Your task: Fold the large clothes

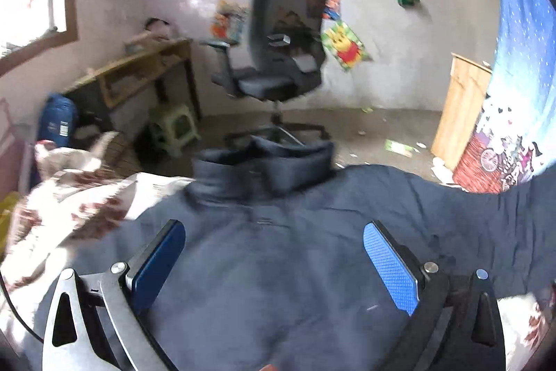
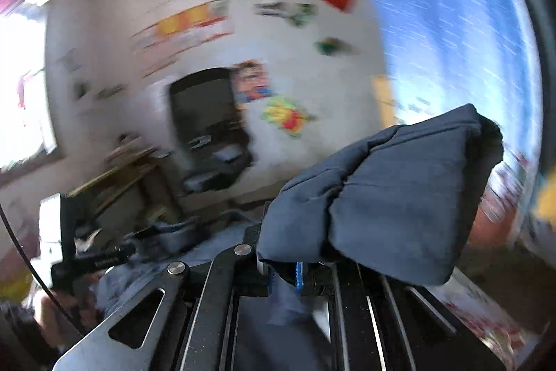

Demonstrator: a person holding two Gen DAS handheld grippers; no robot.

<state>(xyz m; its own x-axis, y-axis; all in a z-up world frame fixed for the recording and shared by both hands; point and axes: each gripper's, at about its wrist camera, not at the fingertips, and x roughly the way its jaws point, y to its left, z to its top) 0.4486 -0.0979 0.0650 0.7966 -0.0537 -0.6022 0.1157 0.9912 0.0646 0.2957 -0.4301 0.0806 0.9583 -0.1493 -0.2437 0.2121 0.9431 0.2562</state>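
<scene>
The dark blue jacket (image 1: 278, 266) is spread under the wide-open left tongs (image 1: 274, 252); a fold is pinched by the right tongs (image 2: 288, 273).

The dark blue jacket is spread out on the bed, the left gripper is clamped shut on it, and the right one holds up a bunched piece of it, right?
Not quite. In the left wrist view the left gripper is open, its blue pads wide apart over the dark blue jacket. The rest holds: the right gripper is shut on a bunched piece.
</scene>
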